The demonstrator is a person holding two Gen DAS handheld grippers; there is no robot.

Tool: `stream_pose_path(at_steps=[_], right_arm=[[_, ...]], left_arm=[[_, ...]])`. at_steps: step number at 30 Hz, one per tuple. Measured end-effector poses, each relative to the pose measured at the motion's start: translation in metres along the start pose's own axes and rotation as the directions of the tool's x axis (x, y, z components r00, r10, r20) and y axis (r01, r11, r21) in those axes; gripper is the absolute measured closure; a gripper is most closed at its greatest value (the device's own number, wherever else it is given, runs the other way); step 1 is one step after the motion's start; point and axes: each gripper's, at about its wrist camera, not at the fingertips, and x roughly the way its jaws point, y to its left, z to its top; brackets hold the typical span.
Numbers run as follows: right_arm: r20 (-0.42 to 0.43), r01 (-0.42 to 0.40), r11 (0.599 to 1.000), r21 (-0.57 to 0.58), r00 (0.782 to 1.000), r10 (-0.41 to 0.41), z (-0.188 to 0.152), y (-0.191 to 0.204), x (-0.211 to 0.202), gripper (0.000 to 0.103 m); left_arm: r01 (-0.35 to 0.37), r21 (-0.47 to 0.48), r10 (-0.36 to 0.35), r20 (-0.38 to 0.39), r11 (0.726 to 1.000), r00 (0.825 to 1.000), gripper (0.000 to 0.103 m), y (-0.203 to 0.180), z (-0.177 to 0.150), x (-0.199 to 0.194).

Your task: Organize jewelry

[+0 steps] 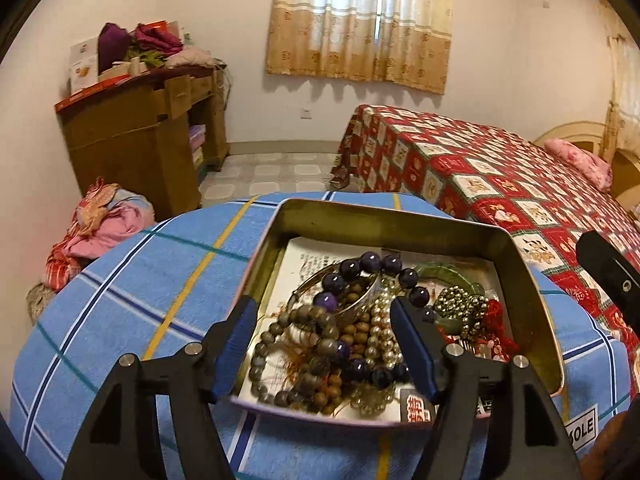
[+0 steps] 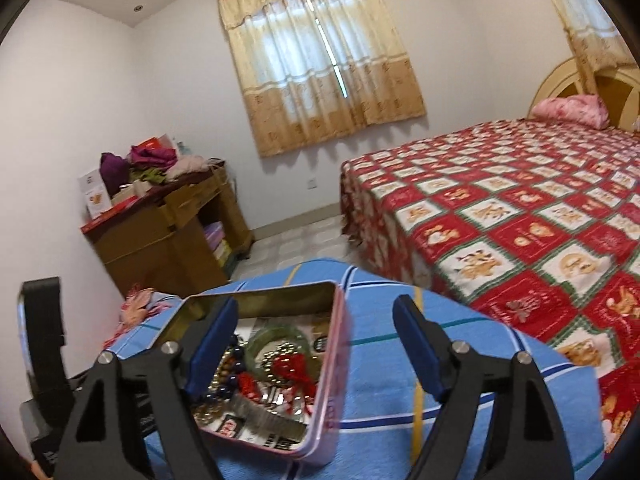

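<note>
An open metal tin (image 1: 384, 216) rests on a blue checked cloth (image 1: 160, 280). Inside lie a purple bead bracelet (image 1: 372, 264), brown bead strings (image 1: 312, 320), pale gold beads (image 1: 380, 332), a green bangle (image 1: 444, 272) and a red tassel (image 1: 496, 320), all tangled over printed paper. My left gripper (image 1: 324, 308) hangs open over the near part of the heap, gripping nothing. In the right wrist view the tin (image 2: 338, 320) sits low and left. My right gripper (image 2: 316, 306) is open, its left finger over the jewelry, its right finger over the cloth (image 2: 400, 360).
A bed with a red patterned cover (image 2: 520, 220) fills the right side. A wooden cabinet (image 1: 132, 140) piled with clothes and boxes stands at the back left wall. A heap of pink clothes (image 1: 100, 228) lies left of the cloth-covered surface.
</note>
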Motion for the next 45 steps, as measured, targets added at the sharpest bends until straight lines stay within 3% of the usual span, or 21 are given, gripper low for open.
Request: stream_pose_path(at_steps=[6,11,14,23,30,45], right_arm=[[0.004,0.05,0.998,-0.041,0.999,-0.05,-0.006,0.004,-0.014,0.021],[0.015,0.057,0.996,-0.064,0.998,-0.056,-0.011,0.006,-0.038,0.02],[0.034,0.071,0.996,-0.061,0.997,-0.069,-0.016,0.004,-0.054,0.013],[-0.016,0.056,0.996,-0.075,0.998,-0.057,-0.023,0.005,-0.1,0.012],[-0.042,0.054,0.996,-0.066,0.997,-0.057,-0.026,0.003,-0.135,0.009],[-0.076,0.079,0.99,-0.115,0.993,-0.088,-0.025,0.016,-0.179,0.009]], left_arm=[[-0.072,0.035,0.071,0.018,0.997,0.997,0.034,-0.005,-0.015,-0.023],[-0.069,0.006,0.069,0.038,0.998,0.997,0.034,-0.005,-0.024,-0.045],[-0.087,-0.006,0.088,0.034,0.996,0.996,0.034,-0.006,-0.03,-0.059],[-0.102,0.002,0.102,0.036,0.995,0.994,0.034,-0.016,-0.054,-0.109],[-0.153,0.03,0.151,0.073,0.988,0.986,0.034,-0.025,-0.066,-0.15],[-0.197,0.006,0.196,0.038,0.98,0.98,0.029,-0.029,-0.078,-0.195]])
